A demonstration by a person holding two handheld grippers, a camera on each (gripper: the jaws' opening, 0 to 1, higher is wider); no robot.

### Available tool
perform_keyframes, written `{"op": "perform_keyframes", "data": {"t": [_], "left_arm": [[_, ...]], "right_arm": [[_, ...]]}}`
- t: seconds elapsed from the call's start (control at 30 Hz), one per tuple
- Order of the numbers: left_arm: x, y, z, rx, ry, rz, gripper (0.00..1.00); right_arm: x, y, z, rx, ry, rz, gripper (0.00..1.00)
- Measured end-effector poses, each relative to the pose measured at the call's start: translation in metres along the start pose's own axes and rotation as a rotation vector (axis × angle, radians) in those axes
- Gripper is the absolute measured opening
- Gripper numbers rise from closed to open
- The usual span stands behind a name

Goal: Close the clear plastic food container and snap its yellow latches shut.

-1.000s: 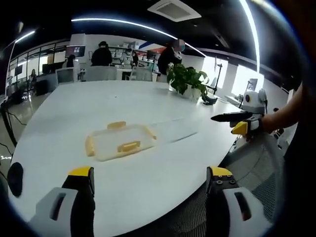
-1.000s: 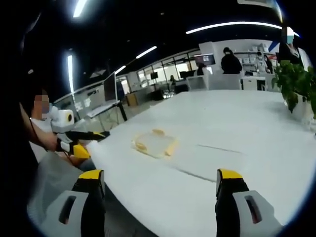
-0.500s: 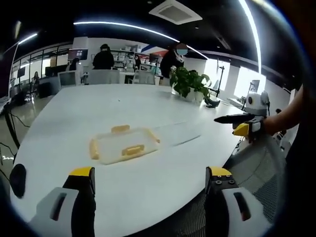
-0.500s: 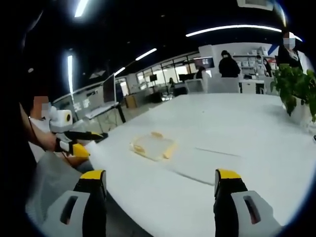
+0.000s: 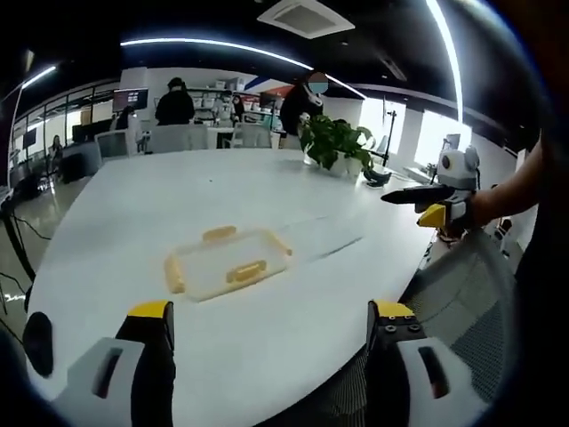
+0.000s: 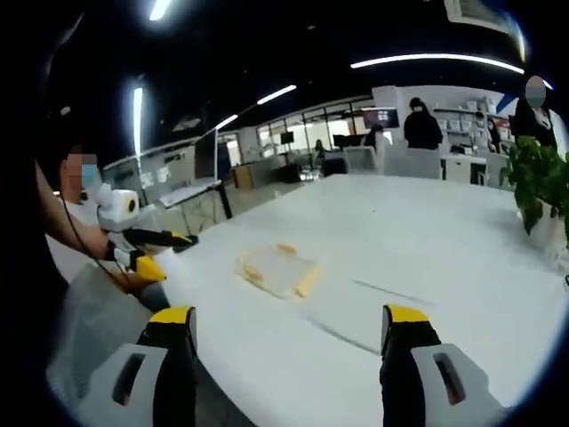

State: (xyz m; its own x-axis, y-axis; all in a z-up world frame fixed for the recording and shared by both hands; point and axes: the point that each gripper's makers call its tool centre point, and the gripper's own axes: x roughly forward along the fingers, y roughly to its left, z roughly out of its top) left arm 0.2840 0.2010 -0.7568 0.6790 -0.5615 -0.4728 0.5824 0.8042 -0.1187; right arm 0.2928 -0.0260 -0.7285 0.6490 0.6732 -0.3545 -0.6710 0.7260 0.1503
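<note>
Nothing on the smooth white oval table [image 5: 267, 196] has been shifted since a second ago — only the views. The flat, clear rectangular container [image 5: 227, 264] with yellow latches [image 5: 246, 270] is lying mid-table, untouched. The left gripper [image 5: 267, 316] and right gripper [image 6: 289, 320] are held spread, empty, well short of it.

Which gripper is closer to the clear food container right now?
Left, though only slightly. The left gripper is open, facing the container from just off the table edge. The right gripper, also open, sits a bit farther back on the other side.
</note>
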Motion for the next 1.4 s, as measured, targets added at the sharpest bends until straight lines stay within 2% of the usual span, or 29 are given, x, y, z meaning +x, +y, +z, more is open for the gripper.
{"op": "perform_keyframes", "data": {"t": [0.17, 0.3, 0.5, 0.7, 0.93, 1.4], "left_arm": [[0.005, 0.004, 0.002, 0.017, 0.007, -0.011, 0.88], [0.006, 0.007, 0.000, 0.035, 0.027, -0.027, 0.88], [0.007, 0.015, -0.010, 0.050, 0.074, -0.042, 0.88], [0.007, 0.017, -0.010, 0.050, 0.084, -0.066, 0.88], [0.012, 0.024, -0.006, 0.064, 0.094, -0.077, 0.87], [0.018, 0.039, -0.004, 0.084, 0.110, -0.096, 0.85]], "right_arm": [[0.007, 0.005, 0.000, -0.031, 0.016, 0.028, 0.84], [0.015, 0.010, 0.007, -0.055, 0.007, 0.053, 0.84], [0.030, 0.017, 0.009, -0.103, 0.034, 0.092, 0.83], [0.043, 0.024, 0.013, -0.082, 0.030, 0.127, 0.81], [0.058, 0.028, 0.010, -0.101, 0.055, 0.141, 0.81], [0.072, 0.027, 0.014, -0.100, 0.060, 0.142, 0.80]]}}
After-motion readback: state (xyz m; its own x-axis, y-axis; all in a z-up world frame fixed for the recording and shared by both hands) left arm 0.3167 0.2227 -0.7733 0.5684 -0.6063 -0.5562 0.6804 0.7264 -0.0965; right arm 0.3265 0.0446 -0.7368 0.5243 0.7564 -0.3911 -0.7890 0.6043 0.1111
